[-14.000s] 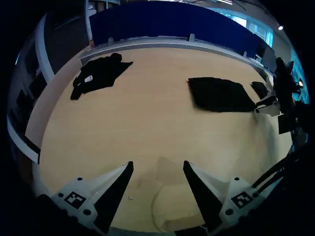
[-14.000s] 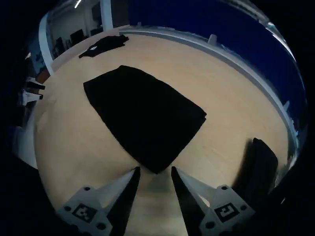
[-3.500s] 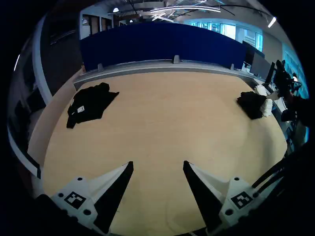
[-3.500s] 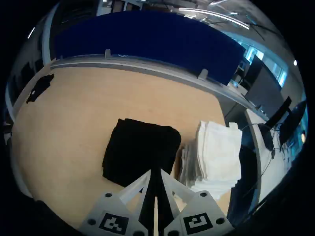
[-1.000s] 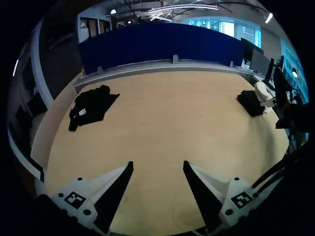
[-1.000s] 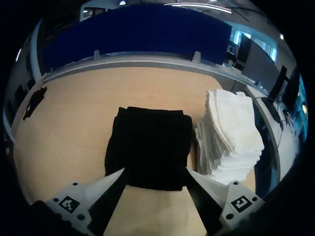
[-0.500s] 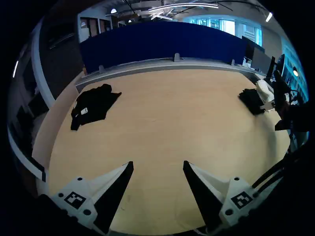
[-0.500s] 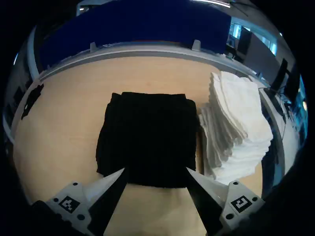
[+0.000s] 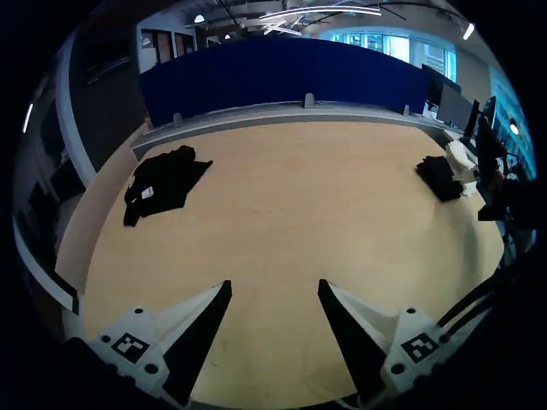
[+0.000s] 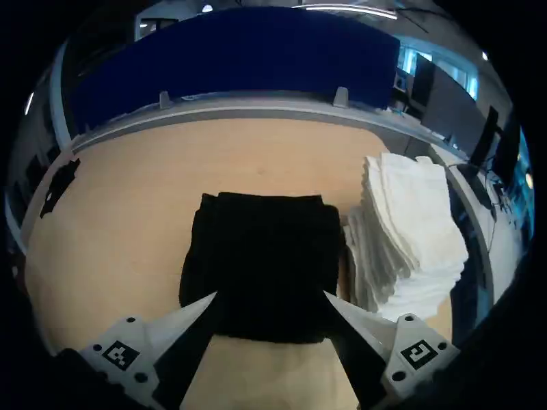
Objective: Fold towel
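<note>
Right tongs (image 10: 270, 295) are standing with the two fingers wide apart, just over the near edge of the folded black terry towel (image 10: 263, 260), not pressing on it. Left tongs (image 9: 273, 282) are also standing apart, holding nothing, over the bare pale wooden tabletop (image 9: 287, 205).

I am judging that the folding is finished and the towel is being set in its place. The next move is asking only to draw the right tongs back without dragging the soft cloth.

The towel is lying as a thick, matte, rectangular packet. Just beside it, to the right of the fingers, the stack of white folded towels (image 10: 410, 225) is looking fluffy and layered. Far ahead and to the left of the left tongs, a crumpled black cloth (image 9: 161, 183) is lying before the dark blue partition wall (image 9: 273, 68).
</note>
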Available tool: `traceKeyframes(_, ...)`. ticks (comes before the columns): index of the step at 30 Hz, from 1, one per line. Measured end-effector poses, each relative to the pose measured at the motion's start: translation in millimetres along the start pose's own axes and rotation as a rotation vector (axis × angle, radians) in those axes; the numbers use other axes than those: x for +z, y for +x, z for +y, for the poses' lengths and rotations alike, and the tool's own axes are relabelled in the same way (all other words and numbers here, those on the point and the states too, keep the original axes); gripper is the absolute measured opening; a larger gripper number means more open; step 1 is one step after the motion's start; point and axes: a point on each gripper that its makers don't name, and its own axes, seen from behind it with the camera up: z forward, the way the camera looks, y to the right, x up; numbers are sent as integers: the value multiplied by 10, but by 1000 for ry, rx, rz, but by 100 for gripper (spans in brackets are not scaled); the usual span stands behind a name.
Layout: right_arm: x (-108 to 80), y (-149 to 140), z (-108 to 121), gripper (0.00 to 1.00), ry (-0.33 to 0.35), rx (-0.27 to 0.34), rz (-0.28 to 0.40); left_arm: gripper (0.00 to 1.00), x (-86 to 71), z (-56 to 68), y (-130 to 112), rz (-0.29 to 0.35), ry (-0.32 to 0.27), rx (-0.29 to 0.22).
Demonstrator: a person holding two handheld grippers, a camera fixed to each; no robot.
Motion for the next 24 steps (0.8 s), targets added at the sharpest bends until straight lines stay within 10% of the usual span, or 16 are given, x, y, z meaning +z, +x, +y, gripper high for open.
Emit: traceKeyframes(24, 642, 581, -49, 100, 4, 10, 1, 94, -46, -147, -64, -22, 46, -9)
